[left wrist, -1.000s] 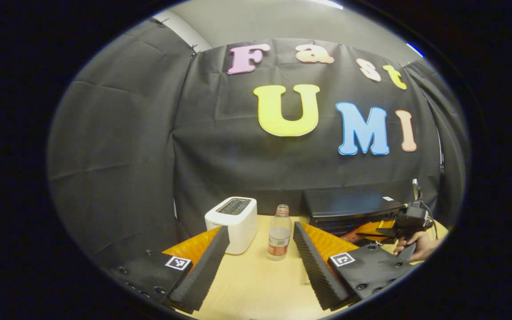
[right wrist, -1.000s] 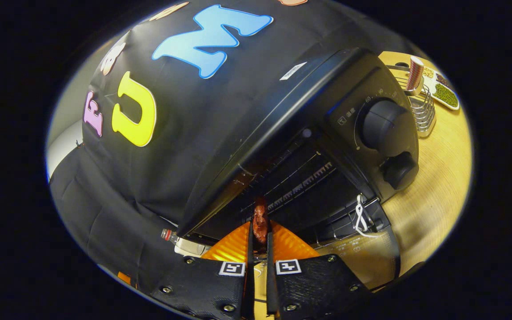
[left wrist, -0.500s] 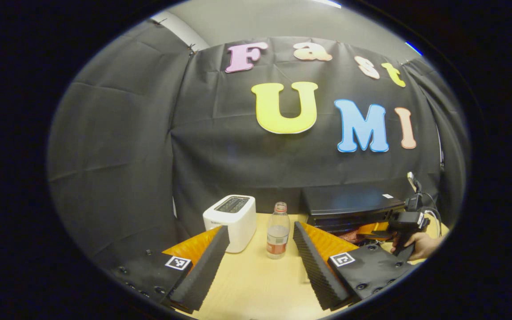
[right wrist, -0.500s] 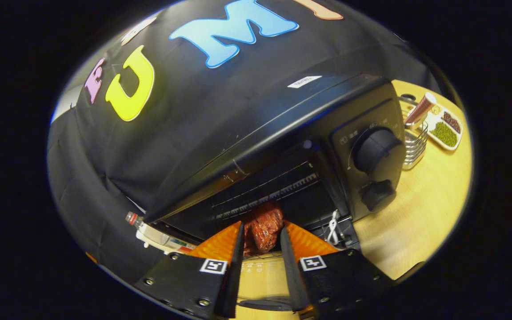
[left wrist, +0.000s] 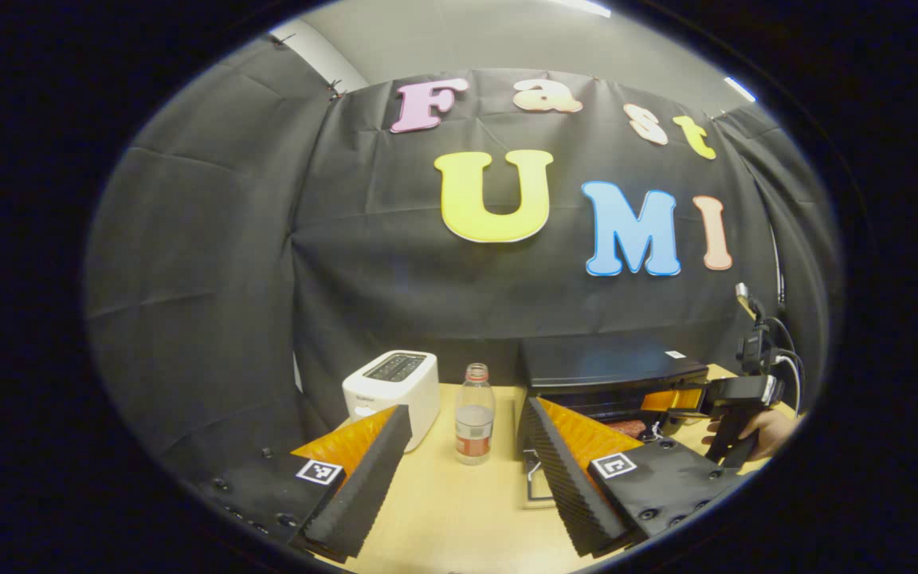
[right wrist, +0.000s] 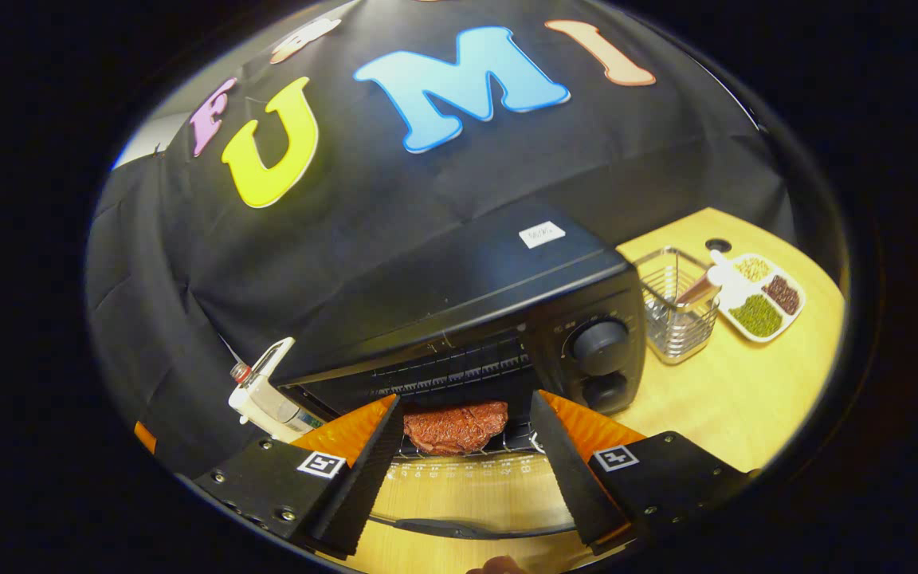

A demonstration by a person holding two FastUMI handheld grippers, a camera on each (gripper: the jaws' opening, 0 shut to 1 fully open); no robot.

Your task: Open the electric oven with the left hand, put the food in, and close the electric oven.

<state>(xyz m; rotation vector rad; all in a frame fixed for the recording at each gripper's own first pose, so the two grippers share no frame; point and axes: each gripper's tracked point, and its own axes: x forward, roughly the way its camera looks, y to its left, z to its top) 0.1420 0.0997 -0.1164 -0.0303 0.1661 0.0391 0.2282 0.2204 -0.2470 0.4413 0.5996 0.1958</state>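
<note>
Your right gripper (right wrist: 463, 454) is level before the open electric oven (right wrist: 475, 319), fingers spread wide and empty; the food (right wrist: 453, 426) lies on the oven rack between them. Your left gripper (left wrist: 467, 478) hovers above the tabletop (left wrist: 459, 510), fingers wide apart, near its back edge.

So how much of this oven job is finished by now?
The oven is open and the meat patty lies on its rack, so loading looks done. The right gripper is open in front of it, holding nothing. Left: shutting the lowered door; the left gripper waits open.
</note>
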